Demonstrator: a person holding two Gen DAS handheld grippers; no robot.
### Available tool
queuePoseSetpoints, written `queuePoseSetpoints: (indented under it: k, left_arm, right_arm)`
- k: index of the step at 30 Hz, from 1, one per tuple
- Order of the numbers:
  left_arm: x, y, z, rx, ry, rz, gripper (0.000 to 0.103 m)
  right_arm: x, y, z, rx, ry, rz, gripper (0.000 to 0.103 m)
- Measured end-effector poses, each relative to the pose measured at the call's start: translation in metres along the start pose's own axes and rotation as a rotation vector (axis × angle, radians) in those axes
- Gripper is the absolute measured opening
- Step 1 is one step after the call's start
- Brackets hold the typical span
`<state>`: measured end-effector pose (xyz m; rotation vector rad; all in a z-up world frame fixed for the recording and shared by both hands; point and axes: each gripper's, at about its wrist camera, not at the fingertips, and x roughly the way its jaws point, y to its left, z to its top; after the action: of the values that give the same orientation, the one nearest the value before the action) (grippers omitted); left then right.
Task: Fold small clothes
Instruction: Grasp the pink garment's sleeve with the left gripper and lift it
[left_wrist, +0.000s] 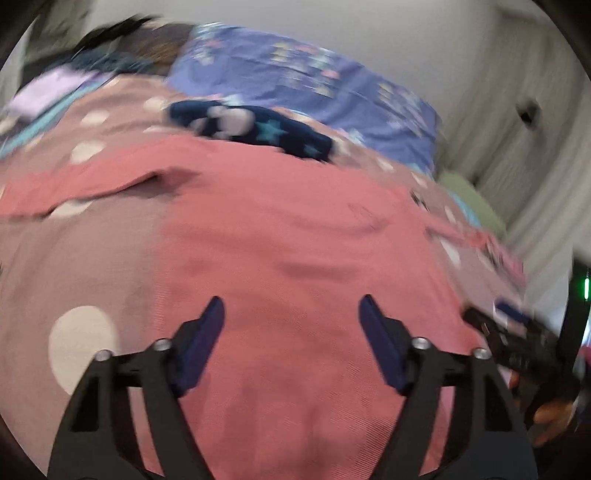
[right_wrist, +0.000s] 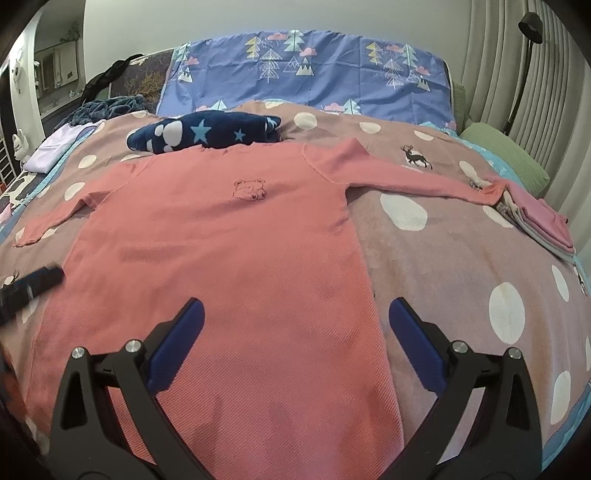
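Two hand-held grippers hang over one pink top (right_wrist: 229, 236), which lies face up and flat on the bed (right_wrist: 443, 236), both sleeves spread wide, so its edges are free to be picked up and turned in. The right hand-held gripper (right_wrist: 295, 314) stands with its jaws wide apart and empty, straddling the top's right edge near the hem, probably lined up to pinch that side. The left hand-held gripper (left_wrist: 291, 314) has its jaws partly open over the cloth, gripping nothing; its view is blurred. Folded pieces (right_wrist: 543, 225) sit stacked at the bed's right edge, clear of the folding space, and a navy starred bundle (right_wrist: 207, 134) lies just beyond the collar. No fold is made yet, I judge.
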<state>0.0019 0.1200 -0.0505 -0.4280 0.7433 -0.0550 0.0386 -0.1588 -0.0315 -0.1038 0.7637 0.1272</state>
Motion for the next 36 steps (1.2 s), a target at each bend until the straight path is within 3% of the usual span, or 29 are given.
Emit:
queuePoseSetpoints:
  k: [2, 4, 7, 10, 12, 16, 22, 23, 24, 25, 26, 29, 32, 36]
  left_arm:
    - [-0.003, 0.041, 0.011, -0.111, -0.016, 0.043, 0.063]
    - [-0.007, 0.077, 0.018, -0.201, -0.031, 0.086, 0.059]
    - [-0.019, 0.141, 0.026, -0.380, -0.075, 0.116, 0.054]
    - [-0.032, 0.212, 0.032, -0.612, -0.150, 0.155, 0.052]
    - [-0.035, 0.244, 0.037, -0.703, -0.191, 0.174, 0.052]
    - [-0.023, 0.281, 0.057, -0.751, -0.192, 0.284, 0.052]
    - [-0.016, 0.312, 0.073, -0.808, -0.252, 0.314, 0.051]
    - [-0.015, 0.316, 0.075, -0.810, -0.262, 0.320, 0.045]
    - [-0.012, 0.321, 0.080, -0.809, -0.269, 0.324, 0.028]
    - [-0.010, 0.323, 0.084, -0.810, -0.267, 0.320, 0.018]
    - [-0.008, 0.324, 0.087, -0.813, -0.268, 0.312, 0.002]
    - [-0.014, 0.292, 0.110, -0.729, -0.330, 0.240, 0.002]
    - [-0.015, 0.222, 0.145, -0.528, -0.350, 0.115, 0.002]
    - [0.006, 0.097, 0.174, -0.257, -0.305, -0.091, 0.002]
  right_arm:
    - [0.000, -0.002, 0.001, 0.005, -0.005, 0.012, 0.078]
    - [0.003, -0.006, 0.001, 0.017, 0.008, 0.037, 0.054]
    - [0.011, -0.012, 0.000, 0.044, 0.039, 0.083, 0.036]
    - [0.020, -0.017, -0.002, 0.068, 0.074, 0.115, 0.036]
    - [0.024, -0.020, -0.003, 0.085, 0.091, 0.115, 0.036]
    - [0.030, -0.023, -0.004, 0.106, 0.112, 0.109, 0.039]
    - [0.031, -0.025, -0.002, 0.101, 0.097, 0.091, 0.045]
    - [0.033, -0.026, -0.001, 0.101, 0.098, 0.088, 0.045]
    - [0.035, -0.027, 0.000, 0.103, 0.100, 0.086, 0.045]
    - [0.036, -0.028, 0.001, 0.107, 0.102, 0.084, 0.045]
    - [0.038, -0.028, 0.002, 0.110, 0.104, 0.084, 0.045]
    - [0.042, -0.031, 0.004, 0.113, 0.105, 0.078, 0.046]
    - [0.048, -0.033, 0.007, 0.129, 0.111, 0.083, 0.047]
    - [0.051, -0.035, 0.010, 0.149, 0.113, 0.102, 0.049]
